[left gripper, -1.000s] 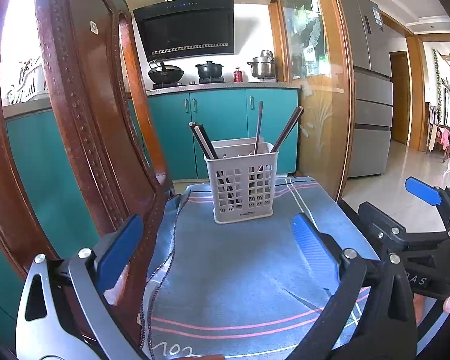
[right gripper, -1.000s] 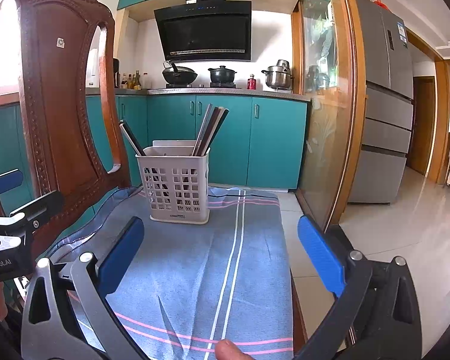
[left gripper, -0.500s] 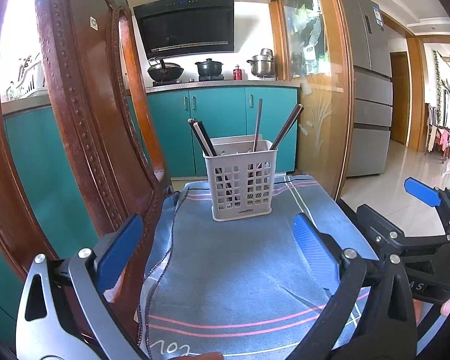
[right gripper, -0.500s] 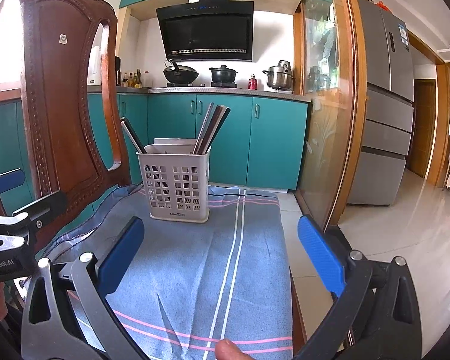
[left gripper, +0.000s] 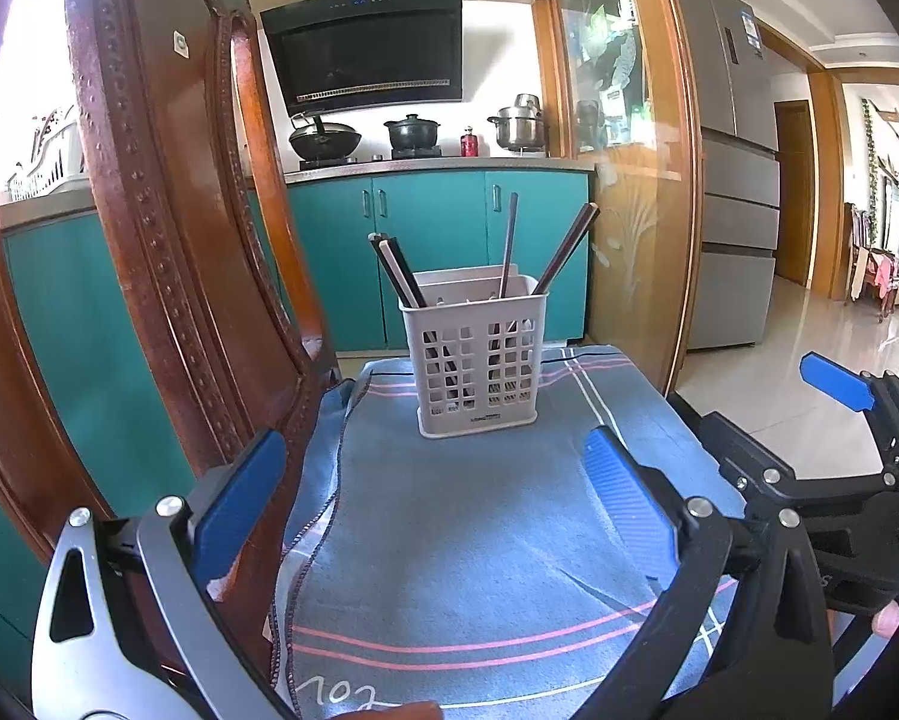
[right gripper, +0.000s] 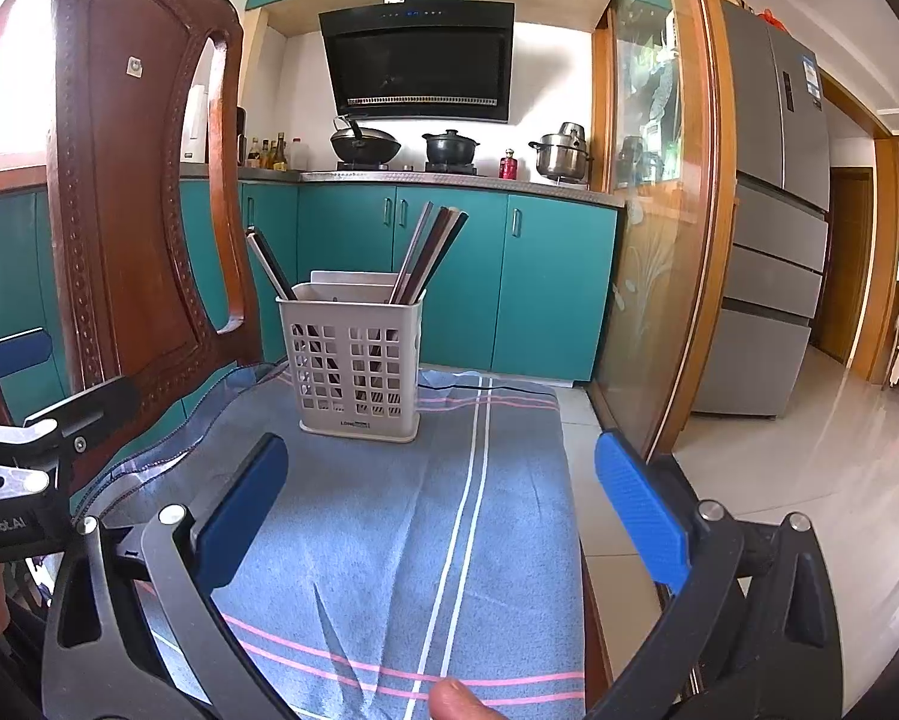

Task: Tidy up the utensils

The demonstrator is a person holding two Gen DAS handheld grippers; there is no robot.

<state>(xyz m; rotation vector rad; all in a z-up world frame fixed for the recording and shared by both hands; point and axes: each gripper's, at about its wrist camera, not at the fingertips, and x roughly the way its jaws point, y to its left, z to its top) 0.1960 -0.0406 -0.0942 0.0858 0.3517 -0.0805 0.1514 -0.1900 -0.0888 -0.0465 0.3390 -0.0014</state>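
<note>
Chair back (left gripper: 167, 252): the biggest thing we see, carved dark wood rising on our left, just beside the cloth's left edge and close to the left gripper's outer finger (the one obstacle we would mind on that side).
Cloth (right gripper: 389, 516): blue, striped, spread over the surface; bare of loose utensils as far as we can see.
Left gripper (left gripper: 431, 498): low at the near end of the cloth, fingers spread wide, nothing between them.
Right gripper (right gripper: 443, 510): alongside it at the near end, likewise spread wide and empty; its right finger hangs past the cloth's right edge.
Basket (left gripper: 476, 354): white perforated plastic, upright at the far end of the cloth, straight ahead of both grippers and well apart from them.
Chopsticks (right gripper: 428, 255): dark sticks standing in the basket, long axes near vertical, one group leaning left, the others leaning right.
Key relation: the basket lies forward of both grippers, near centre in the left view and a little left of centre in the right one; we judge neither hand clearly nearer.
Path: open cloth between grippers and basket, nothing in the way.
Stage: we judge the sorting done or nearly so.
</note>
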